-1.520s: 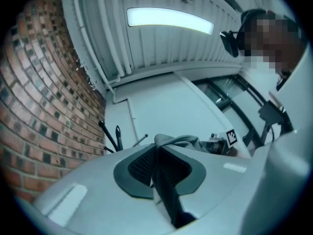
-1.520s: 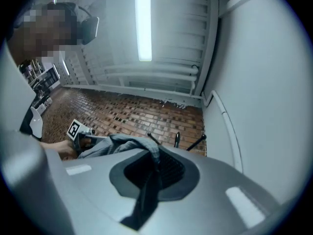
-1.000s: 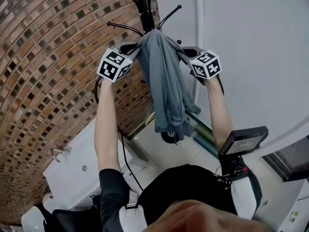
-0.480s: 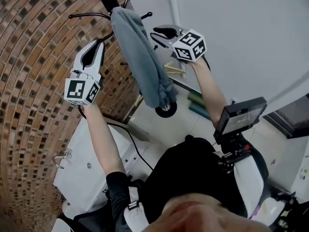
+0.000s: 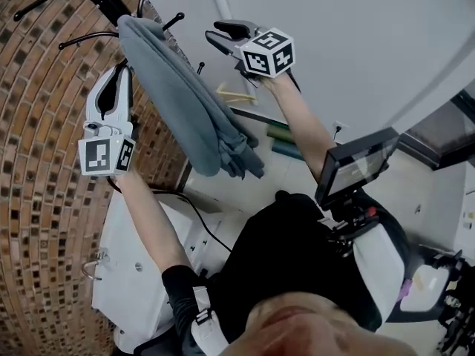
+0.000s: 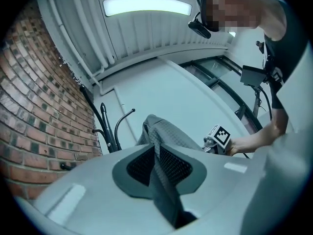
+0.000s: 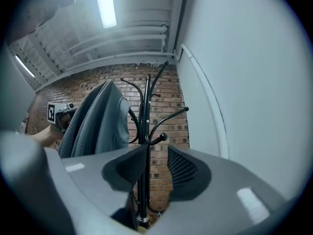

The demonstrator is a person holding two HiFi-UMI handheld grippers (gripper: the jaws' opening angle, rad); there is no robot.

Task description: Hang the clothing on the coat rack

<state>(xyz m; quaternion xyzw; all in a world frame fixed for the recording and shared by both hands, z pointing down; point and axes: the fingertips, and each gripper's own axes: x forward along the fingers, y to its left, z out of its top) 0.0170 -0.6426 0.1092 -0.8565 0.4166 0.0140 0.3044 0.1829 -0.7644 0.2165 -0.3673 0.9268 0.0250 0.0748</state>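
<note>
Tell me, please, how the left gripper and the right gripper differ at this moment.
The left gripper is clamped on a fold of the grey garment; the right gripper holds nothing, its jaws having just been opening. The left gripper is before the brick wall, the right gripper before the white wall. Both are raised beside the coat rack.

- Likely a plain indoor workroom or studio.
- A bare brick wall [image 5: 44, 162] meets a smooth white wall [image 5: 356, 43].
- A strip light [image 6: 146, 6] and exposed pipes [image 7: 122, 35] run along a slatted ceiling [image 6: 146, 38].
- A coat rack [image 7: 144, 131] stands by the corner.
</note>
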